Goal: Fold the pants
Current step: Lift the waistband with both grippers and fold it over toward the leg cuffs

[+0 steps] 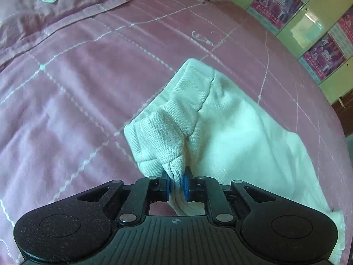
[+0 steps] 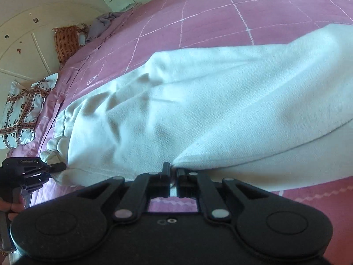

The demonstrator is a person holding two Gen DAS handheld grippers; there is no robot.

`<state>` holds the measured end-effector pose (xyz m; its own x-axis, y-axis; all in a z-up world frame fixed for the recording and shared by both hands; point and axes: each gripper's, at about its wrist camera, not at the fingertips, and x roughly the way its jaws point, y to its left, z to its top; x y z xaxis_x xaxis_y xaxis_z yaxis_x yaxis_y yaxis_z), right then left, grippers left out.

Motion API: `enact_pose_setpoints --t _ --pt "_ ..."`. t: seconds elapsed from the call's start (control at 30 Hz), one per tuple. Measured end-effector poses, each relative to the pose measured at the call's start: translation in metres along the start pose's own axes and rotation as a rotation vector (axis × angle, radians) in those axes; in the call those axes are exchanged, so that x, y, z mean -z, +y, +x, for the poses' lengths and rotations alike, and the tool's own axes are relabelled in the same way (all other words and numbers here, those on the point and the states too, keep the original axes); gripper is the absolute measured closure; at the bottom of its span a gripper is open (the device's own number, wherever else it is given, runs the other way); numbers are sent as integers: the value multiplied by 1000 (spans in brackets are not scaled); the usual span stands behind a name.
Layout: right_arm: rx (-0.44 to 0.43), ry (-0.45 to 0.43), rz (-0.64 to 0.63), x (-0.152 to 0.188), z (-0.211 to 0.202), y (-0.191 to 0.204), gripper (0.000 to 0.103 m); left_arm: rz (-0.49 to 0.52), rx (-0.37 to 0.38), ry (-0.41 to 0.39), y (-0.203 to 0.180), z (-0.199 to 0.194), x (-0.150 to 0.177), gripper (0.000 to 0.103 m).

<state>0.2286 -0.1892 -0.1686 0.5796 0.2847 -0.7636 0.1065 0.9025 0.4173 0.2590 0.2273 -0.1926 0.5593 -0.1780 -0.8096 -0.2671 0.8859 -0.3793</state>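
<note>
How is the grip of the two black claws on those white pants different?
The left gripper pinches a thick, bunched, gathered end of the white pants; the right gripper nips a thin, flat edge of them. Blue pads show on the left gripper's fingers; none are visible on the right gripper. Both are shut on the same pants, over the pink bedspread.

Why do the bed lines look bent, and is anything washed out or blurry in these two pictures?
Left wrist view: the fisheye lens bows the quilt lines, daylight glares off a cabinet, and the pants look bleached to the right of the left gripper. Right wrist view: the same bending; the pants above the right gripper look soft, and the corners go dark.
</note>
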Motion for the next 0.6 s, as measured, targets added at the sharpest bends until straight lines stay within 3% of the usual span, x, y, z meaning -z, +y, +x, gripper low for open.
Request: enact_pose_setpoints --t 0.1,0.17,0.27,0.33,0.5,0.6 --pt "-23 -40 -5 -5 -12 7 97 0 34 -54 -8 -14 -12 91" --pt "-29 -59 -17 -7 -17 14 97 36 -20 -30 -11 -5 -8 91" --pt "2 1 -19 -2 3 9 96 37 -33 -21 0 10 4 91" --pt "0 -3 -1 4 5 7 96 -13 -14 -51 0 1 -1 91" --pt "-56 -64 3 -9 -13 19 96 -27 16 -147 -9 -19 -31 91" --pt "-56 -100 -43 -11 -18 30 96 22 -42 -54 -6 -1 -17 91"
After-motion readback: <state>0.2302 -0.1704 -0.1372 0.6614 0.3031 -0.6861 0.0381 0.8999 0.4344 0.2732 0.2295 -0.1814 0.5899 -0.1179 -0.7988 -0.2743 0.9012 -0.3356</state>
